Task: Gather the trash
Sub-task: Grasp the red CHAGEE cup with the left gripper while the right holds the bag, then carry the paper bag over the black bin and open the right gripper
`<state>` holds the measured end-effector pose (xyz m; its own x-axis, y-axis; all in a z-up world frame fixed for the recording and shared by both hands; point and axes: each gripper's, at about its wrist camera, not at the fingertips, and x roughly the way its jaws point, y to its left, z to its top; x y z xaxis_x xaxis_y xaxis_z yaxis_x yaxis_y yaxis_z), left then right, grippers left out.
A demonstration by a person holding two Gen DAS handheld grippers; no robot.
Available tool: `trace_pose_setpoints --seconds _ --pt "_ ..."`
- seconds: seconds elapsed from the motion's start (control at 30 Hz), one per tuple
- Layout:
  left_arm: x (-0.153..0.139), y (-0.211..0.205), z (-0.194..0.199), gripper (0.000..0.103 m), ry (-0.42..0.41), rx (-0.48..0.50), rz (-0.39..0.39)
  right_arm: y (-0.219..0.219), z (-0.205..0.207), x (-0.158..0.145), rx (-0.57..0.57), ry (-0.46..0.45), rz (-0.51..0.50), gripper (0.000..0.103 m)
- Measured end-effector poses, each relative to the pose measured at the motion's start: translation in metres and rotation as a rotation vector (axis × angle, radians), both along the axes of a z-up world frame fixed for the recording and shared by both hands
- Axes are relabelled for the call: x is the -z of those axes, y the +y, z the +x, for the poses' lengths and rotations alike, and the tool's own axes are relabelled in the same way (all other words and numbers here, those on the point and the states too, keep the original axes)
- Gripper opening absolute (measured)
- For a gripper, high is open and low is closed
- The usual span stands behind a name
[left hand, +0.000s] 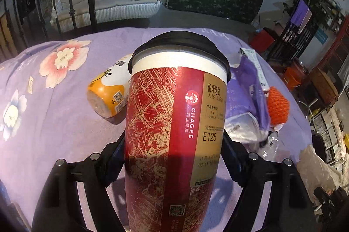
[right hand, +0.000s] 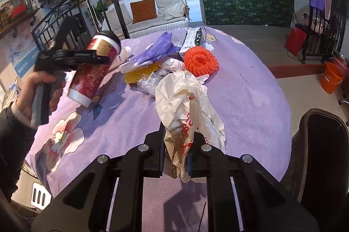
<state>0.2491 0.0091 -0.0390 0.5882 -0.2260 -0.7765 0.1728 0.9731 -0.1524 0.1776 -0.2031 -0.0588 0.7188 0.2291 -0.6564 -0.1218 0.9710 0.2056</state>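
between the left hand-held gripper [left hand: 174, 155] fingers, a red paper cup [left hand: 174, 133]

Cup [right hand: 93, 70] left above table [right hand: 250, 90], bag [right hand: 185, 105] centre, net ball [right hand: 200, 60] behind it.

Glossy printed paper cup [left hand: 172, 123] under smooth black plastic lid [left hand: 181, 46]; crinkled thin plastic bag [right hand: 185, 105] ahead; matt fleecy purple cloth [right hand: 250, 90] beneath.

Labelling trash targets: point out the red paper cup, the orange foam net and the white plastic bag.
red paper cup [left hand: 174, 133]: left wrist view, its printed wall.
orange foam net [right hand: 200, 60]: right wrist view, its top.
white plastic bag [right hand: 185, 101]: right wrist view, crumpled middle.
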Motion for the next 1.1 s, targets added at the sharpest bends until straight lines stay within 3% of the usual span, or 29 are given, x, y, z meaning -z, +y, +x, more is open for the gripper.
trace_pose_setpoints --seconds 0.27,0.47,0.63,0.9,1.1 --pt "-0.02 0.001 -0.074 0.076 -0.17 -0.029 -0.074 0.007 -0.007 0.001 -0.006 -0.029 -0.018 0.015" --pt "-0.016 -0.017 -0.102 0.076 -0.182 0.006 -0.126 0.007 -0.016 -0.001 0.007 -0.055 -0.024 0.015" --pt "-0.019 -0.052 -0.111 0.076 -0.209 0.114 -0.139 -0.01 -0.026 -0.01 0.06 -0.089 -0.018 0.015" --pt "-0.016 -0.129 -0.111 0.076 -0.196 0.328 -0.185 -0.108 -0.054 -0.016 0.33 -0.084 -0.039 0.015" --pt "-0.014 -0.193 -0.11 0.076 -0.18 0.494 -0.215 -0.198 -0.068 0.018 0.549 0.058 0.006 0.015"
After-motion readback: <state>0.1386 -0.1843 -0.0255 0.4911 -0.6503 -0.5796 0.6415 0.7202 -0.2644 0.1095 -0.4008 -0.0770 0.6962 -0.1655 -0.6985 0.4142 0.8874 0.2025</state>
